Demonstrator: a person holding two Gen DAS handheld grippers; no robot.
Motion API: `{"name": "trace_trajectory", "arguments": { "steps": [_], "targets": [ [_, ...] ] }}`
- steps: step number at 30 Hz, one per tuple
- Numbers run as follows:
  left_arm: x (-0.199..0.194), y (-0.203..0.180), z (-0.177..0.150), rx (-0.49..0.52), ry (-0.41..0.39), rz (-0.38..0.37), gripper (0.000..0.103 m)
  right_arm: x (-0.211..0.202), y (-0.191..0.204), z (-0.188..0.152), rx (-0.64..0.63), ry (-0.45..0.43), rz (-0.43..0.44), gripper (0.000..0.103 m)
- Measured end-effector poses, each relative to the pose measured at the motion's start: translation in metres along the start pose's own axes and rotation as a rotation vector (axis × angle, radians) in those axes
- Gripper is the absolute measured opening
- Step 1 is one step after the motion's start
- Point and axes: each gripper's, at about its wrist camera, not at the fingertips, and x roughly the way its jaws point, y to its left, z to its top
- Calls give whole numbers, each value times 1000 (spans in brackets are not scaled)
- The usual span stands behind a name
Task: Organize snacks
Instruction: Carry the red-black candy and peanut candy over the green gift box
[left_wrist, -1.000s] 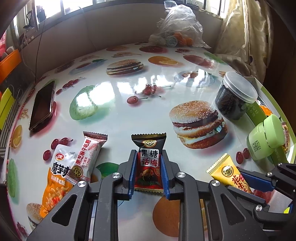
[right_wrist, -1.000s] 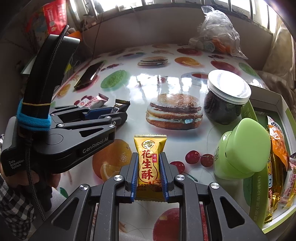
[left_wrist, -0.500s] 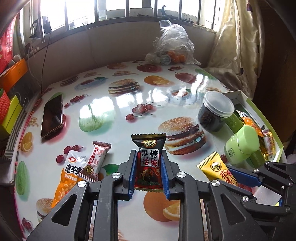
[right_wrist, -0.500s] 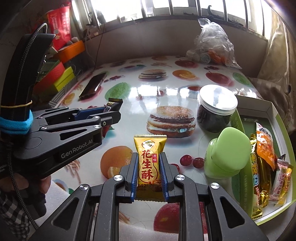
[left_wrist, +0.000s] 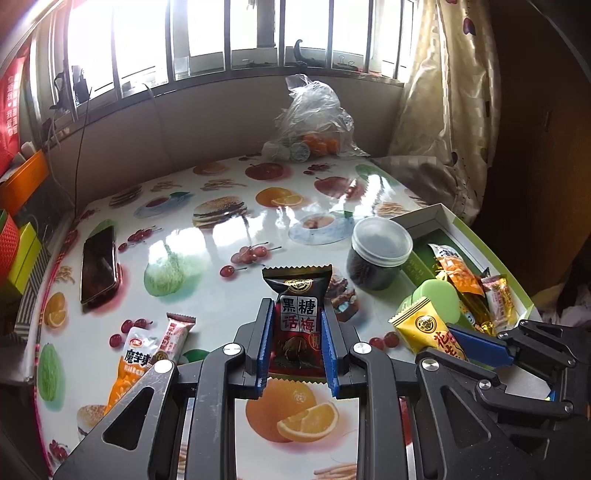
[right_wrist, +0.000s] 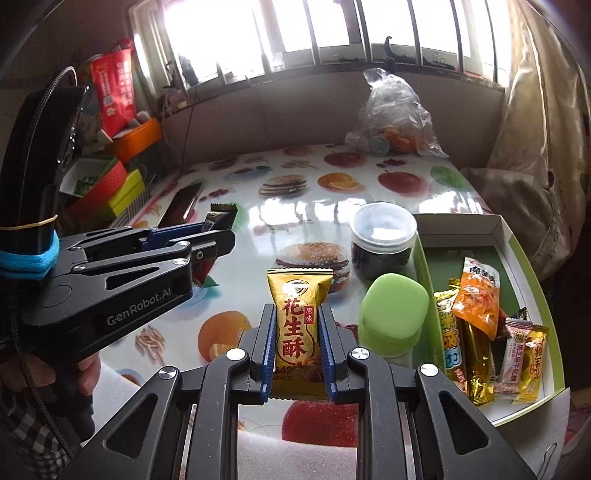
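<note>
A dark snack packet (left_wrist: 297, 317) is clamped in the left gripper (left_wrist: 295, 350); a yellow snack packet (right_wrist: 297, 332) is clamped in the right gripper (right_wrist: 295, 352).

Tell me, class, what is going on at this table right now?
A person is sorting snacks with a handheld gripper in each hand. The left gripper is shut on a dark plum candy packet, and the right gripper is shut on a yellow peanut crisp packet; both are held above the table. A white box on the right already holds several snacks. Two more packets lie on the tablecloth.
</note>
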Motion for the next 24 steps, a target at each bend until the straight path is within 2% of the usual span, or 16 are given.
{"name": "trace_trajectory", "arguments": {
  "steps": [13, 24],
  "targets": [
    [-1, -48, 11, 58, -4, -66, 25, -32, -41, -5, 75, -52, -61, 20],
    [14, -93, 22, 84, 10, -154, 25, -47, -86, -16, 142, -58, -136, 20]
  ]
}}
